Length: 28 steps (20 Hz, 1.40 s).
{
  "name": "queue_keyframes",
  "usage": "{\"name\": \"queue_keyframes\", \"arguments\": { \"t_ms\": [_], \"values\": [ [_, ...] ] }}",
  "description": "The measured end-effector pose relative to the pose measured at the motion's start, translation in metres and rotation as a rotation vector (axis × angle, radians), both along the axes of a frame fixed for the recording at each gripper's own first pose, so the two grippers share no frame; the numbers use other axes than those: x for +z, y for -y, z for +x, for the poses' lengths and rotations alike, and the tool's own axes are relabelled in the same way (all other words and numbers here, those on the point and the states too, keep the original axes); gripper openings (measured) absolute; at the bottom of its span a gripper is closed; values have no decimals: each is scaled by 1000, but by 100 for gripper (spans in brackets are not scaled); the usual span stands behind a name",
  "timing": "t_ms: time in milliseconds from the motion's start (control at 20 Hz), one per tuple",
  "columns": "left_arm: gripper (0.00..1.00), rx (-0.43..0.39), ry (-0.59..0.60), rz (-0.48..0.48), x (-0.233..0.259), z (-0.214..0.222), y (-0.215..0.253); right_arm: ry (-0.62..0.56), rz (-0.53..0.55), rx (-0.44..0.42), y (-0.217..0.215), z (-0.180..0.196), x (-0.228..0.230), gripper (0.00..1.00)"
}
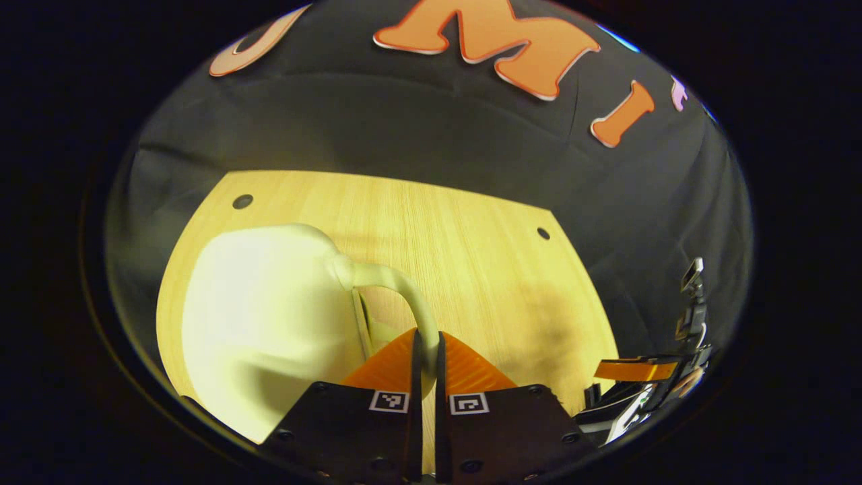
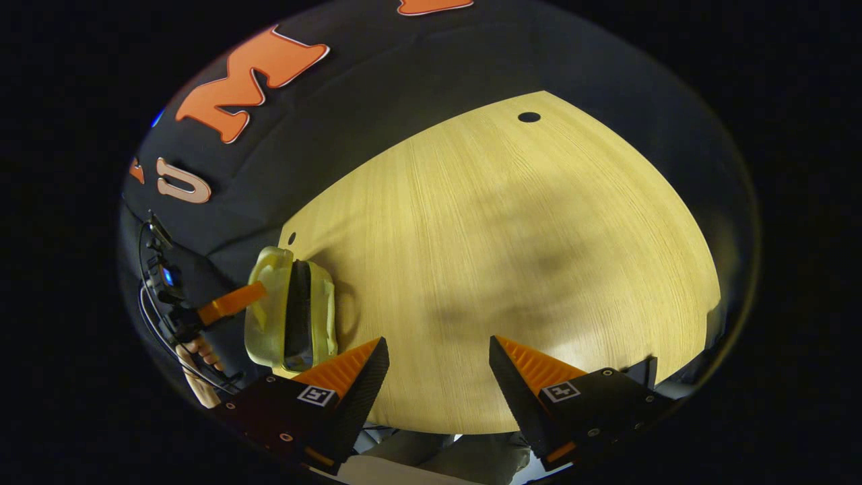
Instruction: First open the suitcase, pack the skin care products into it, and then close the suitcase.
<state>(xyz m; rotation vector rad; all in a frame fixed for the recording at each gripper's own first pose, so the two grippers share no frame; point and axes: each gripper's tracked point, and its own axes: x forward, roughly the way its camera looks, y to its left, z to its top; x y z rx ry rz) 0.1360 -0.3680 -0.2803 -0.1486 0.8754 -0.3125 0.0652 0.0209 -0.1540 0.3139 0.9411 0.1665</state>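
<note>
A small pale yellow suitcase [image 1: 262,323] lies on the wooden table [image 1: 471,256] at the left of the left gripper view. Its curved handle [image 1: 397,283] runs down between the fingers of my left gripper [image 1: 427,350], which is shut on it. In the right gripper view the same suitcase [image 2: 266,323] stands on edge at the left, with a dark band between its two halves. There the left gripper [image 2: 229,303] meets its far side, held by a hand [image 2: 195,357]. My right gripper [image 2: 439,343] hangs open over bare table, to the right of the case.
The wooden table [image 2: 512,236] has small dark holes [image 2: 528,117] near its corners and ends at the black cloth wall behind. The right gripper [image 1: 640,374] appears low at the right of the left gripper view, off the table's edge.
</note>
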Motion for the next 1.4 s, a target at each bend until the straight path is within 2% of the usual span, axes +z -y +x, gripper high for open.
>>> {"name": "queue_keyframes", "arguments": {
  "t_ms": [150,250,350,450,550,700,750,900,950,1000,1050,1250,1400],
  "values": [
    [8,-40,-47,98,-45,4,27,-9,-15,-10,13,-5,-9,96],
    [8,-55,-45,164,-56,8,42,-12,-45,-9,22,-8,-17,96],
    [8,-49,-24,258,-53,13,47,12,-113,5,34,-7,-24,96],
    [8,-33,24,325,-33,23,50,30,-138,16,37,-6,-25,96],
    [7,-43,37,311,-13,28,59,58,-122,18,33,1,-14,96],
    [30,12,33,135,35,29,91,155,-131,35,28,15,18,96],
    [37,33,59,102,55,33,99,205,-144,46,26,21,32,96],
    [98,85,164,35,131,53,126,338,-180,75,18,28,74,96],
    [99,109,209,12,161,38,106,373,-182,79,12,28,90,95],
    [98,118,252,-4,182,32,106,410,-180,85,6,28,104,96],
    [98,116,308,-15,207,46,114,449,-178,85,0,28,119,96],
    [98,159,560,38,260,54,99,635,-222,93,-15,26,172,95],
    [98,197,739,64,306,50,83,785,-255,48,-17,21,206,95]
  ]
}}
